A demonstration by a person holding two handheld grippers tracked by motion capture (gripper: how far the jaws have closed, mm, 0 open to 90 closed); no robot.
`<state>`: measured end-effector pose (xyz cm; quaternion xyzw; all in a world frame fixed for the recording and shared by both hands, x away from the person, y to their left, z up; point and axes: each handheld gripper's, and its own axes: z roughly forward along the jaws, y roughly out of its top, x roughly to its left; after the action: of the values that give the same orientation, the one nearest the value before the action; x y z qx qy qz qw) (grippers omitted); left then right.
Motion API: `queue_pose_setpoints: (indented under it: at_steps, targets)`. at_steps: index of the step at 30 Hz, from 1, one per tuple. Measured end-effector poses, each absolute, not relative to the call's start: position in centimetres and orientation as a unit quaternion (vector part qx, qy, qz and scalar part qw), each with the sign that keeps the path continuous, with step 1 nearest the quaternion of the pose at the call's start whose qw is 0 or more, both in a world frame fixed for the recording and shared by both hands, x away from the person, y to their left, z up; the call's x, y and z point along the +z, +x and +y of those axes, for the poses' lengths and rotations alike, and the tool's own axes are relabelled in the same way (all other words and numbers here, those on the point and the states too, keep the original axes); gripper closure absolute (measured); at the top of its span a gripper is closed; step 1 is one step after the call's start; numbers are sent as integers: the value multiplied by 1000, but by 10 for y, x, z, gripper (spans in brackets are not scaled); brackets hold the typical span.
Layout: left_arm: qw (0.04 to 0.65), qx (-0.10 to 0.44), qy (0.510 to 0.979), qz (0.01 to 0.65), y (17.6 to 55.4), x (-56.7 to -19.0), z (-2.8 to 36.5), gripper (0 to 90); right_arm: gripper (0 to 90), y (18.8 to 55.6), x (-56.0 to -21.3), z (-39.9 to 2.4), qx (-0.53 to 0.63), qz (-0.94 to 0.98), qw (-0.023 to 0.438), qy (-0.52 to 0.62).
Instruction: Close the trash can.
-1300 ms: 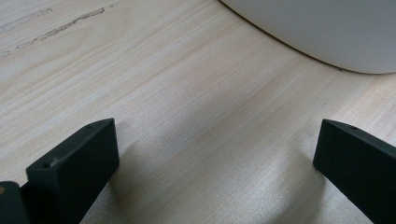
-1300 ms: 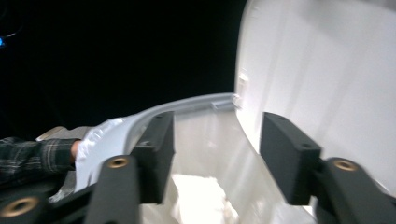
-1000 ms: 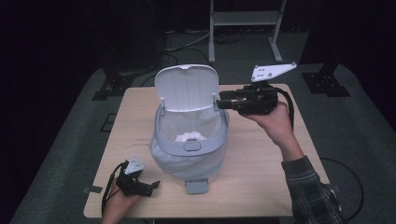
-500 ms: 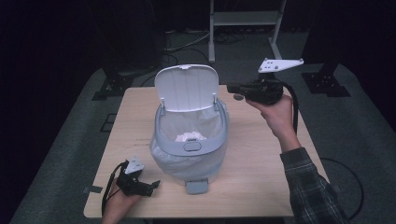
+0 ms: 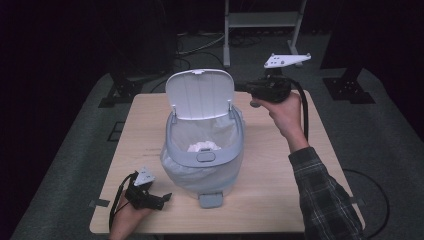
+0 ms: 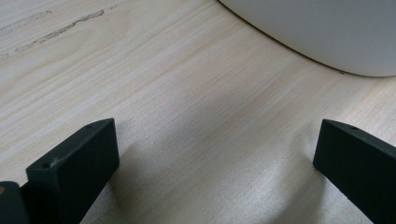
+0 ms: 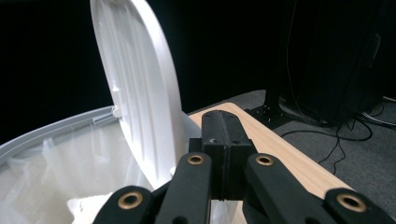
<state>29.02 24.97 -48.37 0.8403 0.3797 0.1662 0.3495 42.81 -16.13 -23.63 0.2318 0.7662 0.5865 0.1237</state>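
My right gripper (image 7: 223, 140) is closed on nothing, just beside the bin's raised lid (image 7: 140, 88). My left gripper (image 6: 215, 154) gapes wide on bare table (image 6: 140, 93), bin (image 6: 317, 32) ahead.

The counter (image 5: 280, 165) is seen to be of pale wood with a fine straight grain, matt and smooth, marked by a few darker streaks in the left gripper view. The bin (image 5: 202, 157) is made of smooth plastic: its rim is a matt pale grey, while the raised lid (image 5: 200, 92) is white, faintly glossy and ribbed on its inner face. A thin, crinkled, translucent plastic liner (image 5: 205, 134) is fitted inside, and crumpled white paper (image 5: 202, 146) is seen within it. The left claw (image 6: 215, 163) and right claw (image 7: 224, 154) are formed of matt black plastic, the right one fastened with brass-coloured metal rivets. The floor (image 5: 380, 125) is covered by dull grey carpet.
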Motion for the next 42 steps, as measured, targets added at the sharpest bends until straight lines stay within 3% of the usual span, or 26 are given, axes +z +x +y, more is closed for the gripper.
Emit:
queue_pose_setpoints:
  at_steps: [16, 42]
  targets:
    - [350, 167, 841, 378, 291, -484, 250, 0, 900, 440, -232, -138, 590, 766, 124, 224]
    - [350, 166, 841, 377, 291, -484, 249, 0, 900, 404, -234, -141, 589, 779, 112, 184]
